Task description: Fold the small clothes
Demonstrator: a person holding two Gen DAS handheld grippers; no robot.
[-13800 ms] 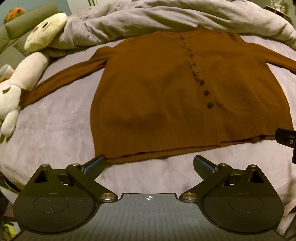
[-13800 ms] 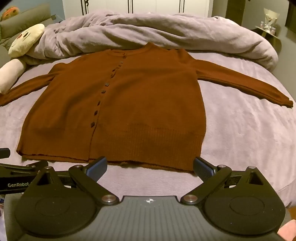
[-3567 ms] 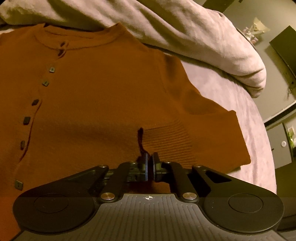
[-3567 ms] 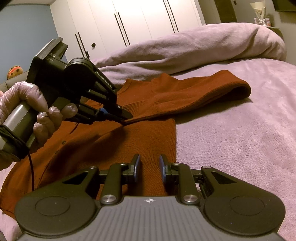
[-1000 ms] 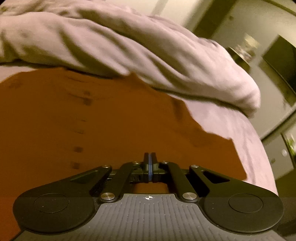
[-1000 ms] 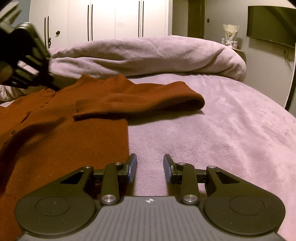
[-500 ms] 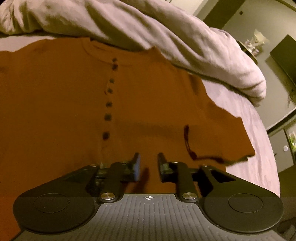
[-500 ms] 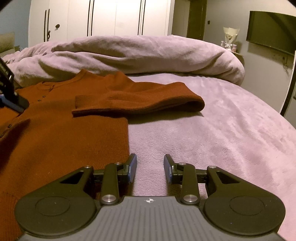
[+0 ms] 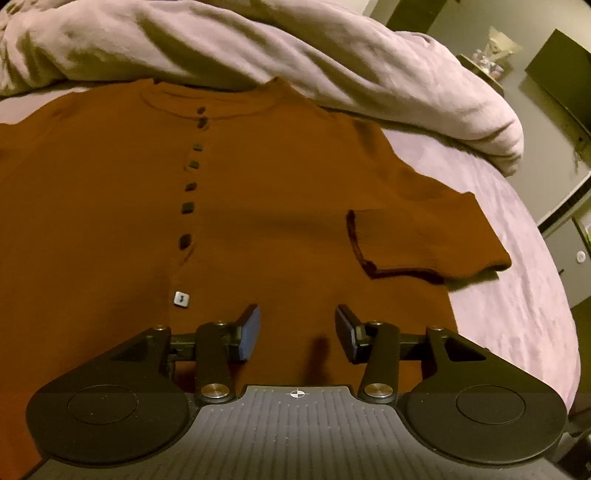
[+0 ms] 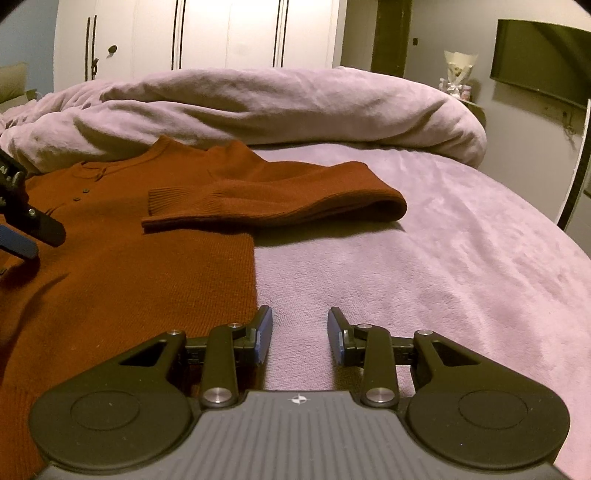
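- One rust-brown cardigan [image 9: 280,192] lies flat and buttoned on the bed [image 10: 461,266], its neckline toward the heaped duvet [image 10: 280,107].
- One sleeve [image 10: 280,201] is folded back across the chest, with its ribbed cuff [image 9: 384,240] resting on the cardigan's front and the fold sticking out over the bedspread.
- Dark buttons [image 9: 186,208] run in a line down the front; the lowest one in view looks pale and shiny.
- Hovering over the lower front of the cardigan, the left gripper [image 9: 297,332] has just been opening its jaws; they stand apart with only the flat knit seen below the gap, and nothing is grasped.
- Beside the cardigan's side edge, the right gripper [image 10: 300,334] sits over bare bedspread with its jaws released and parted, nothing between them.
- At the left edge of the right wrist view, part of the left gripper shows above the cardigan.
- Behind the bed stand white wardrobe doors [image 10: 207,33] and a dark screen [image 10: 539,55] on the wall.
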